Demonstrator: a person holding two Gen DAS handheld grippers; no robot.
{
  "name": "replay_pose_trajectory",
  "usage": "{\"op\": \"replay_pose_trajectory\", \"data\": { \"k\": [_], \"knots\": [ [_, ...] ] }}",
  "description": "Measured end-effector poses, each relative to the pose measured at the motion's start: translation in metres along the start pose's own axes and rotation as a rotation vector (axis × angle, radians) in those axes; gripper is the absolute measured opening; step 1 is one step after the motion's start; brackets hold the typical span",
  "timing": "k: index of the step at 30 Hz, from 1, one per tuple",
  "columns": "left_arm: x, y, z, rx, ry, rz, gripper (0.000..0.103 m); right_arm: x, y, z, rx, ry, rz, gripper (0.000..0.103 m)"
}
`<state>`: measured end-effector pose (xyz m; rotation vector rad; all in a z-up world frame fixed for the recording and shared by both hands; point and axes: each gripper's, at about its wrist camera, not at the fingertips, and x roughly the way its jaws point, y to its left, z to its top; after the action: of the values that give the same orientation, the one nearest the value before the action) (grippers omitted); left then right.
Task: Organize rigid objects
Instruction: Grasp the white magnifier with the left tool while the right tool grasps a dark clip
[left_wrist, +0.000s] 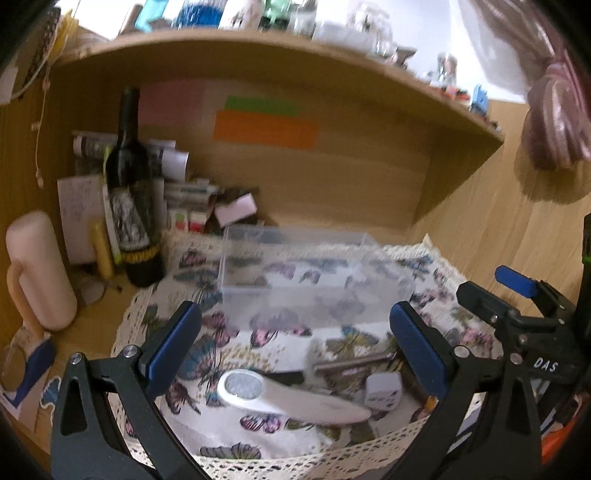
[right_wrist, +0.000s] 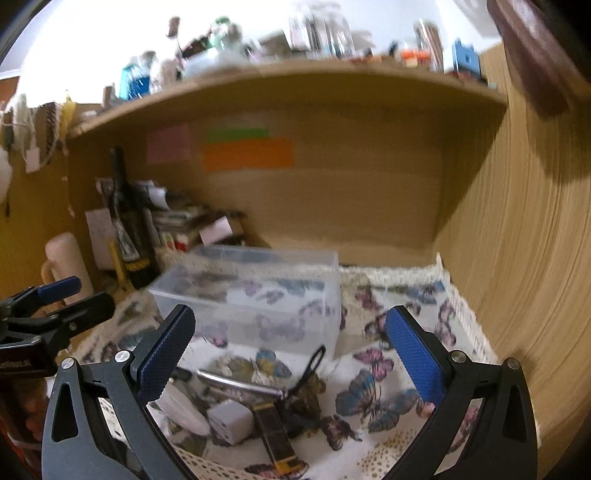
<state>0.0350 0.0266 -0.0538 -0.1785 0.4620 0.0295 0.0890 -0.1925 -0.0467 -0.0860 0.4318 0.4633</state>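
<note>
Our left gripper (left_wrist: 295, 345) has its two blue fingers (left_wrist: 173, 345) spread wide, and there is nothing between them. It hangs over the butterfly cloth (left_wrist: 280, 435). Just below it lies a white tool with a round silver end (left_wrist: 284, 398). Beside that tool sits a small white cube (left_wrist: 382, 395), and a thin metal stick (left_wrist: 352, 363) lies just behind the cube.

Our right gripper (right_wrist: 290, 354) is wide too, with nothing in its blue fingers (right_wrist: 415, 360). Under it we see the same little pile. The white cube (right_wrist: 231, 421) is touching a dark flat stick with a yellow end (right_wrist: 275, 435). The metal stick (right_wrist: 240, 384) lies behind them, and a black cord loop (right_wrist: 314, 360) sticks up near it.

Past both grippers stands a clear plastic box (left_wrist: 299, 273) on the cloth. We cannot tell if anything is inside it, since the picture is blurry.

To the left of the box stands a dark bottle (left_wrist: 131, 192) by a pile of papers (left_wrist: 173, 177). A pink mug (left_wrist: 35, 269) is farther left. Pink, green and orange sticky notes (left_wrist: 266, 127) are on the wooden back wall (left_wrist: 332, 184).
</note>
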Motion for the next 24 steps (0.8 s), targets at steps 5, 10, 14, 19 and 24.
{"op": "replay_pose_trajectory", "data": {
  "k": [5, 10, 14, 19, 24],
  "knots": [
    [0.018, 0.014, -0.017, -0.057, 0.097, 0.010, 0.103, 0.020, -0.010, -0.021, 0.001, 0.081, -0.030, 0.102],
    [0.037, 0.020, -0.039, -0.086, 0.214, 0.020, 0.093, 0.029, -0.015, -0.035, -0.014, 0.145, -0.031, 0.099],
    [0.052, 0.023, -0.051, -0.117, 0.287, 0.043, 0.090, 0.035, -0.019, -0.044, -0.036, 0.187, -0.033, 0.094],
    [0.068, 0.023, -0.061, -0.154, 0.346, 0.067, 0.090, 0.040, -0.028, -0.057, -0.022, 0.236, -0.014, 0.088],
    [0.081, 0.015, -0.062, -0.131, 0.351, 0.122, 0.084, 0.048, -0.040, -0.066, 0.018, 0.293, 0.006, 0.078]
  ]
}}
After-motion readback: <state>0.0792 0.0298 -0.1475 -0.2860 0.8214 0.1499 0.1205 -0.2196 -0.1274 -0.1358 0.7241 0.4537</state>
